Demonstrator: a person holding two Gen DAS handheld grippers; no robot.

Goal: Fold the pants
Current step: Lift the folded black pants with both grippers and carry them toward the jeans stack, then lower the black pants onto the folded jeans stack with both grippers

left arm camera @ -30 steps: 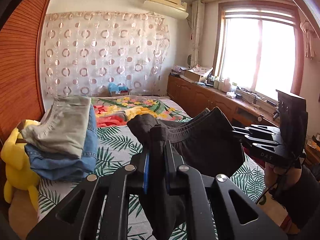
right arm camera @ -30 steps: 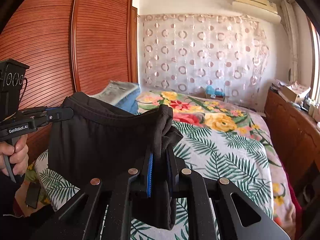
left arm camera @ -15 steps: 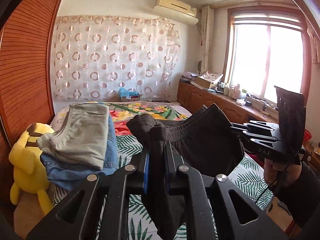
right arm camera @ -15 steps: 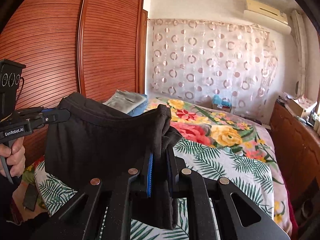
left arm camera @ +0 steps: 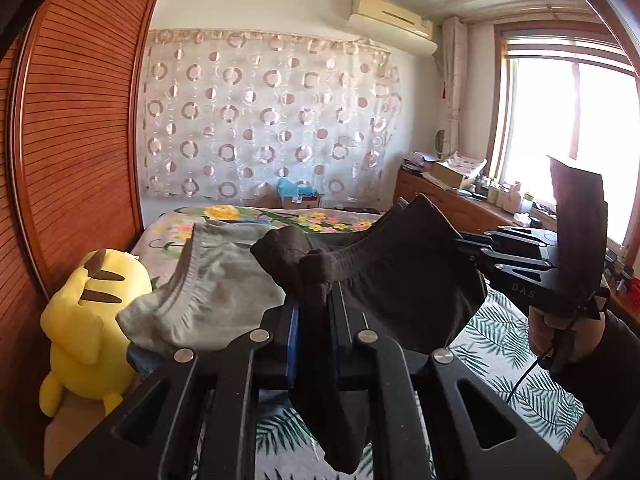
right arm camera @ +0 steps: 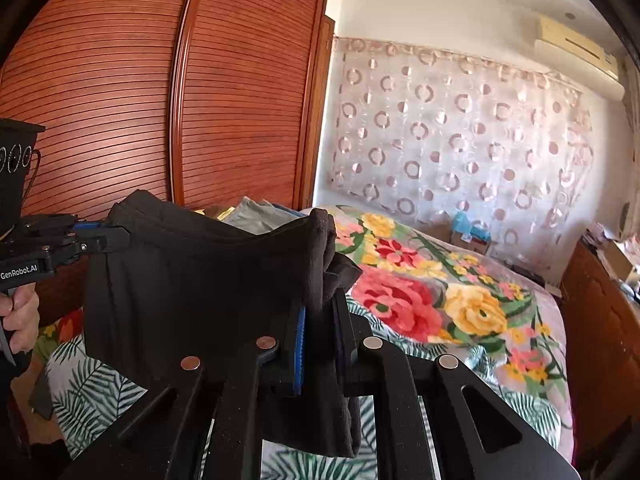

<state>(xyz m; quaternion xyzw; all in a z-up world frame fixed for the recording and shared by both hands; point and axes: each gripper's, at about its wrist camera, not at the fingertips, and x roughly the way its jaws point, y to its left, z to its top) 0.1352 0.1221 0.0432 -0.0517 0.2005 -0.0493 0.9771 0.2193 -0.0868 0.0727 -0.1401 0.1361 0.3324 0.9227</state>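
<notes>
A folded pair of dark brown pants [left arm camera: 400, 280] [right arm camera: 192, 280] hangs in the air above the bed, stretched between both grippers. My left gripper [left arm camera: 314, 300] is shut on one end of the bunched waistband. At the other end my right gripper [right arm camera: 320, 304] is shut on the fabric too. Each gripper shows in the other's view: the right gripper [left arm camera: 464, 246] at the right, held by a hand, and the left gripper [right arm camera: 120, 236] at the far left. Cloth droops below both sets of jaws.
A stack of folded clothes, grey pants [left arm camera: 216, 280] on top of jeans, lies just ahead of my left gripper beside a yellow plush toy [left arm camera: 88, 320]. The bed [right arm camera: 460, 320] has a floral and leaf cover. A wooden wardrobe [right arm camera: 160, 100] stands left, a low cabinet [left arm camera: 460, 204] under the window.
Both grippers have carried the dark pants toward the stack of folded clothes and the wardrobe, rising slightly. The grey pants and plush toy now loom closer in the left wrist view. Both grips are unchanged.
</notes>
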